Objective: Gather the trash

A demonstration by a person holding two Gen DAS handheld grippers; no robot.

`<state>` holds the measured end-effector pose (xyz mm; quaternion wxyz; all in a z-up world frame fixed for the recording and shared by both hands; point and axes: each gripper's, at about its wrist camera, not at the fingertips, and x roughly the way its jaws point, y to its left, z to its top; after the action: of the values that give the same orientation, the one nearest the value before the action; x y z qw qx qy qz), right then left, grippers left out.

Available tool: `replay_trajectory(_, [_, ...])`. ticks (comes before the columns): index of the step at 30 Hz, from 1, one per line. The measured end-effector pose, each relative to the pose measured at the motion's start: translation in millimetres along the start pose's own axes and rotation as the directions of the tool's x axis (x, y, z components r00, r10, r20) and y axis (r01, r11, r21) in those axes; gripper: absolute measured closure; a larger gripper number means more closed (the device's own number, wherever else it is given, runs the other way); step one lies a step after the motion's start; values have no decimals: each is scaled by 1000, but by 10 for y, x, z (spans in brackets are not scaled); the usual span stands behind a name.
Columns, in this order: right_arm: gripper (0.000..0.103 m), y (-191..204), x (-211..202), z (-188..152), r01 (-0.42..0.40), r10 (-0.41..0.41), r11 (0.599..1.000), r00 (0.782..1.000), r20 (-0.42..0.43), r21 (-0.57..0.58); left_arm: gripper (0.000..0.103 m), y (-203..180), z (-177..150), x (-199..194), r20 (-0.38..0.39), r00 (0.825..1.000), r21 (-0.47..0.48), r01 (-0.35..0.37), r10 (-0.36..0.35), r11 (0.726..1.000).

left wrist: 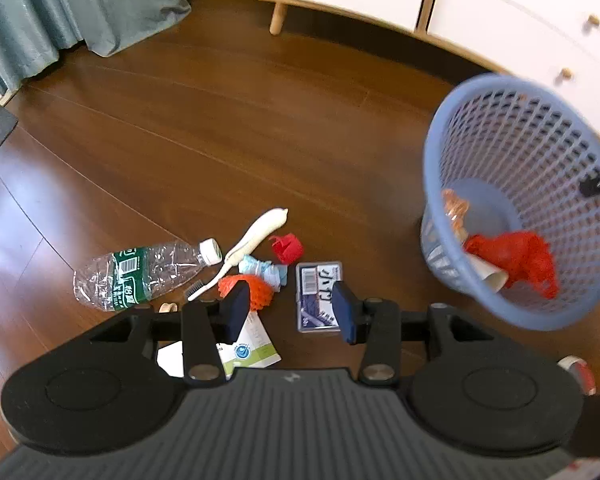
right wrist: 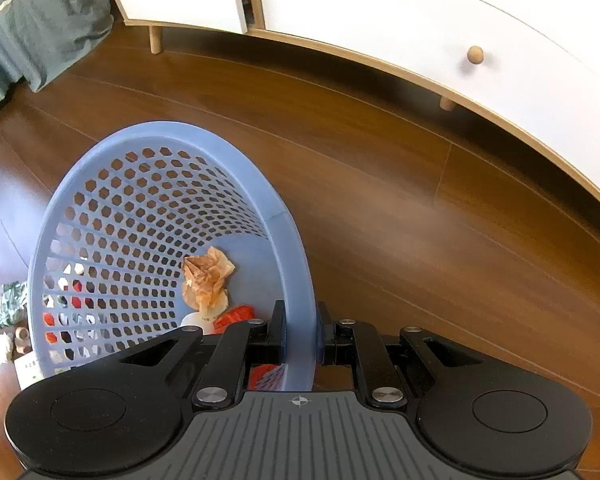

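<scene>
my left gripper hangs partly open and empty over litter on the dark wood floor: a plastic bottle, a small card box. my right gripper pinches the tilted blue basket rim. beyond stand a white cabinet and green curtain.

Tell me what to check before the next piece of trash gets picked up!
1. Blue basket held by its rim in the right tool: ok.
2. Basket tipped toward the trash pile: ok.
3. Left tool open with nothing in it: ok.
4. Left tool over the trash, between the orange mesh and the small box: ok.
5. Which piece it aims for: cannot tell.
6. Room left in the basket: ok.
</scene>
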<state>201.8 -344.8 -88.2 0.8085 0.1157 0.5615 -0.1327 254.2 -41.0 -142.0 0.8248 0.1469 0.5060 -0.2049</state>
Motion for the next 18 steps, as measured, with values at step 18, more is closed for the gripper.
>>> replay_trajectory(18, [94,-38,85,47,24,-24,999,1000,-14,-45,58,-345,-311,1635,-155,988,15,-1,4,1000])
